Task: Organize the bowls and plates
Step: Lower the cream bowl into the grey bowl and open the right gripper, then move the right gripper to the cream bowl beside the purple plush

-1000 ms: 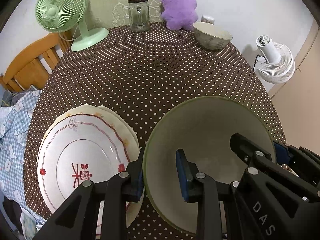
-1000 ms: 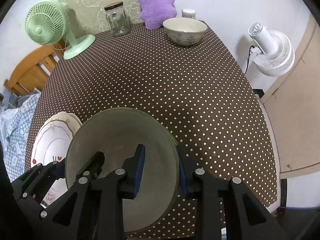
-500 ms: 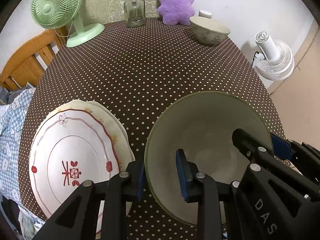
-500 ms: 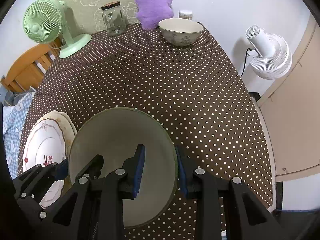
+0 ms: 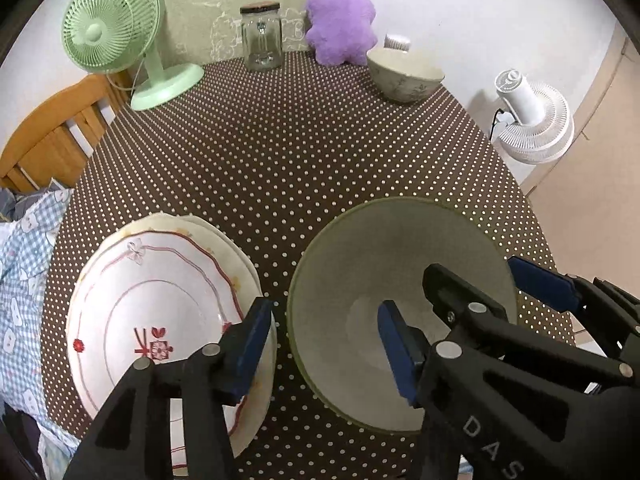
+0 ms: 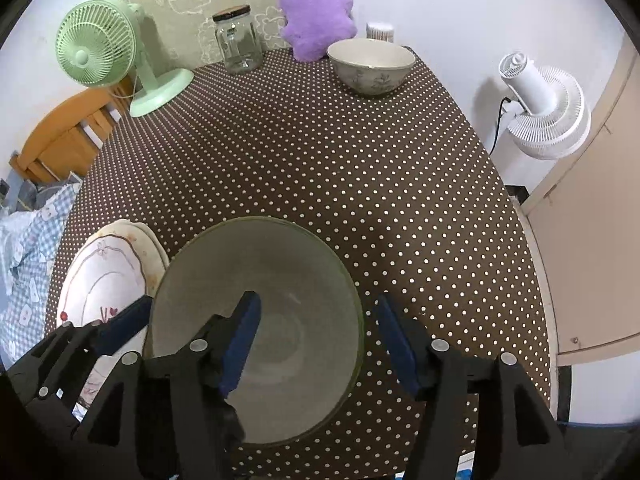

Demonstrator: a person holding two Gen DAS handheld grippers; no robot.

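Note:
A large green-rimmed bowl [image 5: 360,280] sits on the dotted table near its front edge; it also shows in the right wrist view [image 6: 260,280]. My left gripper [image 5: 320,344] is open, its jaws straddling the bowl's left rim. My right gripper [image 6: 316,340] is open, its jaws straddling the bowl's right rim. A stack of white plates with red flower trim [image 5: 152,312] lies left of the bowl; it also shows in the right wrist view [image 6: 108,276]. A second patterned bowl [image 5: 404,74] stands at the far right of the table, and shows in the right wrist view [image 6: 370,64].
A green desk fan [image 5: 116,36], a glass jar [image 5: 261,40] and a purple plush toy [image 5: 340,20] stand along the table's far edge. A wooden chair [image 5: 52,136] is at the left. A white floor fan [image 5: 532,120] stands beyond the right edge.
Both grippers have opened and let go of the large bowl's rim. The bowl now rests on the table beside the plates.

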